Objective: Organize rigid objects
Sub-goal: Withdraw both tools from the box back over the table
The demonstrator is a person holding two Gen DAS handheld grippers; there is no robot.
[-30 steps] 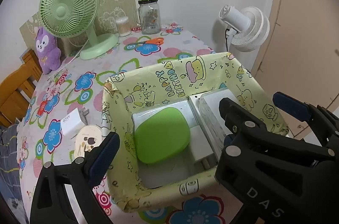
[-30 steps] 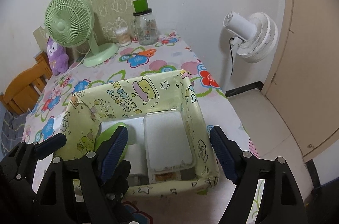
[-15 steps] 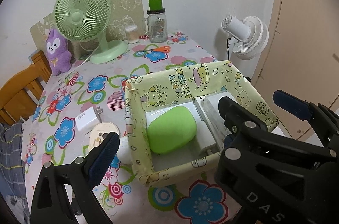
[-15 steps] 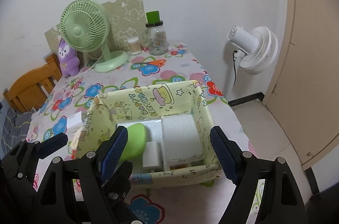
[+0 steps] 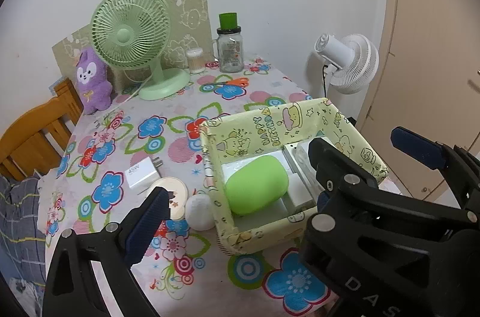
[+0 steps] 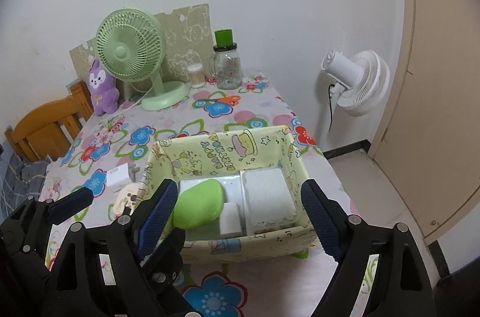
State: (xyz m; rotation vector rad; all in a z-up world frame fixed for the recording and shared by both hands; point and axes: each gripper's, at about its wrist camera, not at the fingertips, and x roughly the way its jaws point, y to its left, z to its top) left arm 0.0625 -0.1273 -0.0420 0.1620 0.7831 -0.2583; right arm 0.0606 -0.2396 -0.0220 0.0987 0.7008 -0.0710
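Grippers: right gripper (image 6: 237,215) has just been widening its jaws and stands wide open, nothing held, hovering at the near edge of the box; left gripper (image 5: 276,185) gapes empty too.
Box: yellow cartoon-print box (image 6: 228,248) sits on the floral tablecloth (image 5: 180,119), holding a green oval case (image 6: 199,207) and a clear white container (image 6: 270,200).
Green case: lies flat, long axis running diagonally, near-left to far-right.
Left view only: white ball (image 5: 199,210) just beside the box's left wall.
Both views: white charger (image 5: 142,174) and round disc (image 5: 172,191) left of the box.
Far: green fan (image 5: 132,32), purple plush (image 5: 93,80), glass jar (image 5: 229,50).
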